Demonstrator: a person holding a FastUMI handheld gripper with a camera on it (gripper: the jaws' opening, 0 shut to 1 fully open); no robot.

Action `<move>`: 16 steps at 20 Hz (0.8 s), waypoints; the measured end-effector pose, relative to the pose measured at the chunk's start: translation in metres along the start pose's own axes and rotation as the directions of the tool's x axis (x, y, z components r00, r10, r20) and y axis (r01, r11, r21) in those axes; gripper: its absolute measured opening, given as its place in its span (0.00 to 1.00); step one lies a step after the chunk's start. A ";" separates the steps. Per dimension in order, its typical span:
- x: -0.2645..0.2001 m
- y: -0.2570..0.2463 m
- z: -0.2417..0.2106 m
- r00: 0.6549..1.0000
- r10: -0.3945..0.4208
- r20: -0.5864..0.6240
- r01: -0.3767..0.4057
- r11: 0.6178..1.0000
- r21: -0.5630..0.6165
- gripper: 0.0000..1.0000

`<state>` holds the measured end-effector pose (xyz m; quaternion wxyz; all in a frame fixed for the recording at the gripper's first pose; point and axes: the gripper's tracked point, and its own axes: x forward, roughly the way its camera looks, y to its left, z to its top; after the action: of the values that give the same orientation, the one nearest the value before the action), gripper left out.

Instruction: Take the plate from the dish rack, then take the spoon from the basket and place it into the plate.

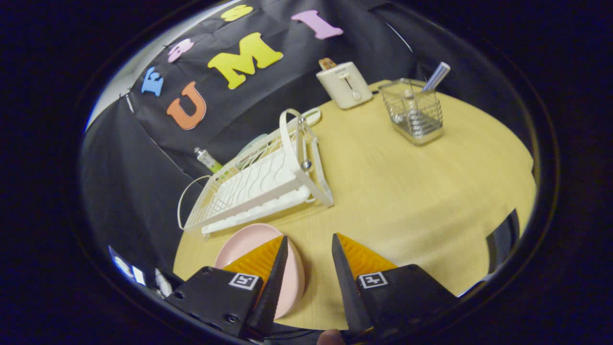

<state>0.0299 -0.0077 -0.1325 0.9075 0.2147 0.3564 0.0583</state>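
A pink plate (242, 244) lies flat on the wooden table (407, 191), just in front of the white dish rack (258, 182) and partly under my left finger. My gripper (309, 239) is open above the table, nothing between its fingers. Far beyond the fingers, a wire basket (415, 114) stands near the table's back, with a spoon's striped handle (436, 76) sticking up out of it. The spoon's bowl is hidden inside the basket.
A cream toaster (344, 84) stands at the table's back, left of the basket. A small bottle (207, 159) lies behind the rack by the black cloth wall. Bare tabletop stretches between the plate and the basket.
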 end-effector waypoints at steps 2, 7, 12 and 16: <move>-0.019 -0.017 0.025 0.988 -0.058 0.143 0.070 0.994 -0.086 0.73; -0.056 -0.067 0.058 0.927 -0.115 0.356 0.164 0.980 -0.112 0.98; -0.065 -0.125 0.107 0.834 -0.184 0.520 0.284 0.951 -0.119 0.98; -0.036 -0.149 0.141 0.840 -0.175 0.514 0.269 0.956 -0.114 0.98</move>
<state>0.0913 -0.2002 -0.0821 0.9847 0.0960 0.1260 -0.0730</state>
